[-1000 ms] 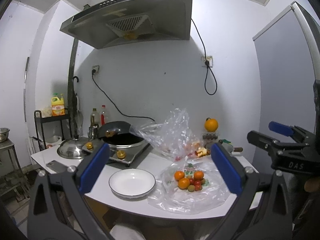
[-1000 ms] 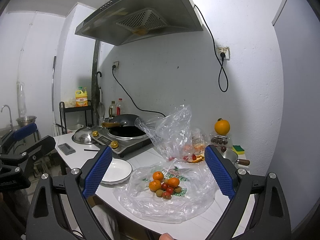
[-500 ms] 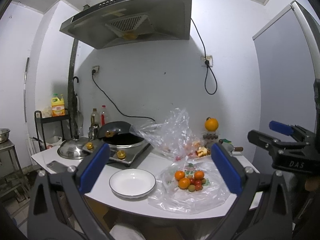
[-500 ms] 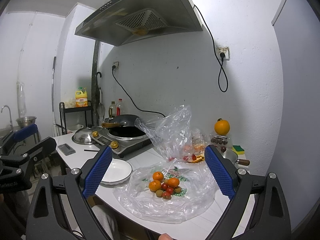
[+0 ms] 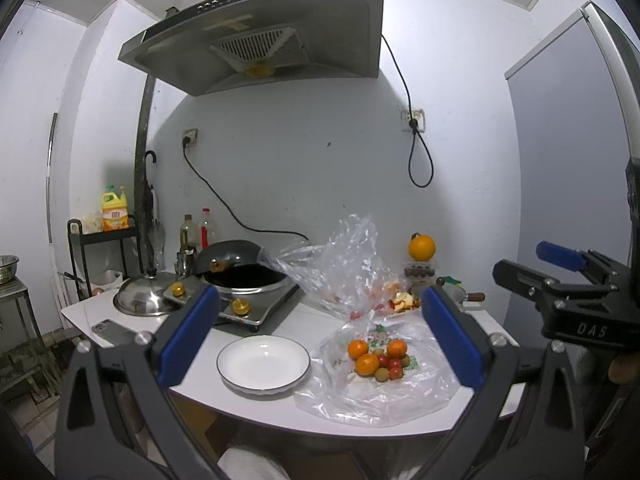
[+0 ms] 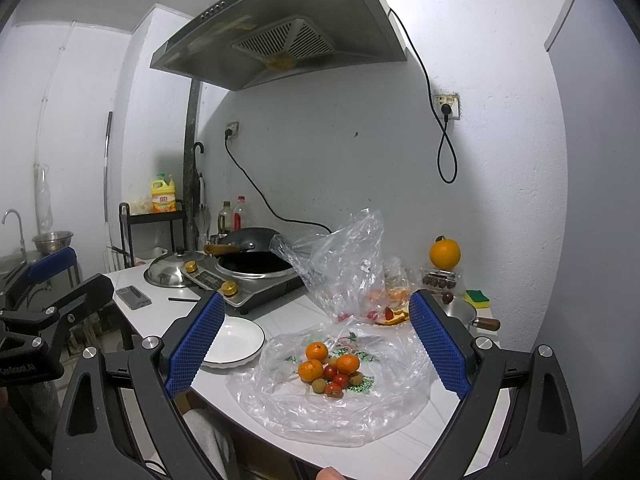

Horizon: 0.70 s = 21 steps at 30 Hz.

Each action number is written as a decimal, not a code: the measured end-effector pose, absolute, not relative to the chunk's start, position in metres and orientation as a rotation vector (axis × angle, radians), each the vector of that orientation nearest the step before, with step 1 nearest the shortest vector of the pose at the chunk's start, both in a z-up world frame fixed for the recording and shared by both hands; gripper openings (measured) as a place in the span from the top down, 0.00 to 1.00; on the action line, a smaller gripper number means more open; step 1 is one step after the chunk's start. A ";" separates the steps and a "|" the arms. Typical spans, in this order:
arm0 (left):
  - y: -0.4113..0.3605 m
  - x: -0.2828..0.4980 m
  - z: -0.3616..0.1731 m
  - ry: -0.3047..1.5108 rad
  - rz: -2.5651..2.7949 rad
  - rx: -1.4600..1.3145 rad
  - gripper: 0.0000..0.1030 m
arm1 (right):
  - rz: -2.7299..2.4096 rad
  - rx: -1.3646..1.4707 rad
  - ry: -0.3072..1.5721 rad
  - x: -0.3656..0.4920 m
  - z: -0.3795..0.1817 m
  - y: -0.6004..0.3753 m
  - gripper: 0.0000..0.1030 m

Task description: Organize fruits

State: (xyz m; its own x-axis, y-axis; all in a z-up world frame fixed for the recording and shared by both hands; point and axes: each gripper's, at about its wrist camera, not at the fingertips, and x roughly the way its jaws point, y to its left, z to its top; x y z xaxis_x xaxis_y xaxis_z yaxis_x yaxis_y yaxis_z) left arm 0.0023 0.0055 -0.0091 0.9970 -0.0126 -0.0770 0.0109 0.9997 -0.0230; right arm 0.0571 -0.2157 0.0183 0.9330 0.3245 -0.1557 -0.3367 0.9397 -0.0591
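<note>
My left gripper (image 5: 318, 334) hangs with fingers spread, empty; between them ahead sit a white plate (image 5: 263, 364) and fruit pile (image 5: 378, 358) on plastic.

A pile of fruit (image 6: 330, 372) is set on a flattened plastic bag (image 6: 340, 412) on the counter (image 6: 288, 312). A plate (image 6: 236, 340) is placed just left of it, a cooker (image 6: 248, 280) behind, and an upright bag (image 6: 344, 264) behind the pile.

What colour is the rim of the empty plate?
White plate with a thin dark rim line, clearest in the left wrist view.
</note>
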 end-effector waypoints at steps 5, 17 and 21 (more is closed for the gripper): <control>0.007 0.003 -0.009 0.081 -0.012 -0.026 0.01 | 0.339 -0.086 0.145 0.057 0.018 -0.216 0.07; 0.006 0.005 -0.010 0.090 -0.011 -0.022 0.01 | 0.338 -0.084 0.147 0.058 0.019 -0.215 0.07; 0.006 0.006 -0.010 0.095 -0.010 -0.024 0.01 | 0.338 -0.085 0.145 0.057 0.019 -0.215 0.07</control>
State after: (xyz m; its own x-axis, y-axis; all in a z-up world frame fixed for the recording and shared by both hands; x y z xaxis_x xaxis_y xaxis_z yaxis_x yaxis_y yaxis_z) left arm 0.0060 0.0062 -0.0104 0.9955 -0.0112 -0.0945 0.0090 0.9997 -0.0244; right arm 0.0569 -0.2146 0.0188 0.9332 0.3240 -0.1554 -0.3362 0.9399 -0.0593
